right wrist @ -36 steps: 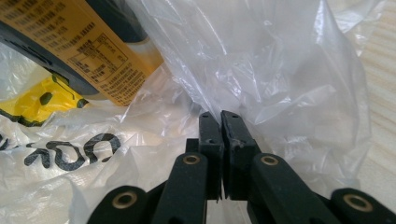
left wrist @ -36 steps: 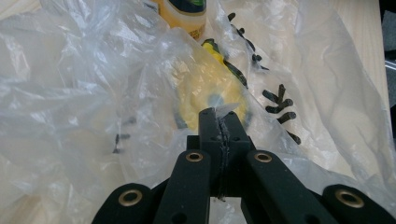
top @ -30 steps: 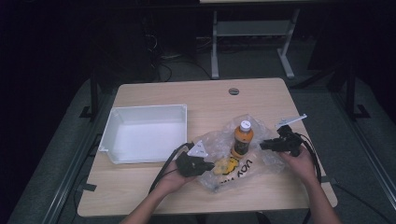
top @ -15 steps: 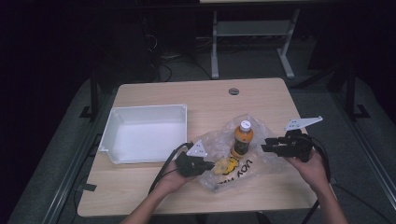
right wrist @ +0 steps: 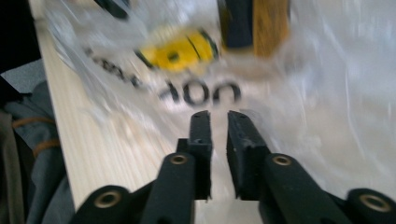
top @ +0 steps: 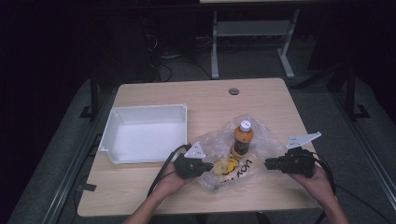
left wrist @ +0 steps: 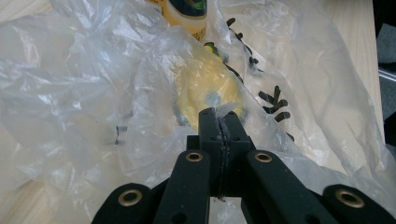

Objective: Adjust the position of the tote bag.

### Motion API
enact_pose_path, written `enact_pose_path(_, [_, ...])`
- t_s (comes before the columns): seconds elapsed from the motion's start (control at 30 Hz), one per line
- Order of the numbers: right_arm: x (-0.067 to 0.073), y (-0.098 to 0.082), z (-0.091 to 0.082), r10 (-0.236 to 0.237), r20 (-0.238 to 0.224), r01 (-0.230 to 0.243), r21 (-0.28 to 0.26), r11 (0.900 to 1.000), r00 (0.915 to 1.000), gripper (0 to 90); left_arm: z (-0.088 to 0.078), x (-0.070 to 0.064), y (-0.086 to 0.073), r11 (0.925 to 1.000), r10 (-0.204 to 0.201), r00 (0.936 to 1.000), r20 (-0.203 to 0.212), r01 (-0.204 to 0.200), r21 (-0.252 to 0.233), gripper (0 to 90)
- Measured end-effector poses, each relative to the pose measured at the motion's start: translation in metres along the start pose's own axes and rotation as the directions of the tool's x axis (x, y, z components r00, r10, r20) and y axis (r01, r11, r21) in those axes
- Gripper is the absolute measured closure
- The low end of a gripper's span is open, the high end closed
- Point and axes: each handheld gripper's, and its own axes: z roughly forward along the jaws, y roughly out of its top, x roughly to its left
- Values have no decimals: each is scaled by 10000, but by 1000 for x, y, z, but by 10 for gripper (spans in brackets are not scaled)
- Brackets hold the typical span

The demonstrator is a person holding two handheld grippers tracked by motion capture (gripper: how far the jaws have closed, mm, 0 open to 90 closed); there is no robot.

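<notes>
Left tool (left wrist: 219, 116) pinches plastic bag (left wrist: 93, 84) edge.

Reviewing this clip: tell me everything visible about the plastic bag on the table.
The plastic bag is thin, clear and heavily crumpled, with black lettering printed on it. It lies spread flat on the wooden table, right of the white bin. An orange bottle stands upright on or in it, and something yellow shows through the film. The left gripper is shut on a fold of it; the right gripper, slightly open, points at its other side.
</notes>
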Motion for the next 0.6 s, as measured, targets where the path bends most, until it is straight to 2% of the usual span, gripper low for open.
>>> enact_pose_path(0.2, [-9,-14,8,321,34,-322,596,9977,9995,889,0,0,-6,9999,-89,10000,-8,89,-52,895])
enact_pose_path(0.37, [-13,-19,12,539,249,-560,927,9941,9982,897,-2,1,-10,9999,-70,10000,-35,70,-89,895])
enact_pose_path(0.6, [-18,-27,10,831,381,-865,967,9915,9958,898,-3,2,-14,9997,-183,9998,-18,182,-161,895])
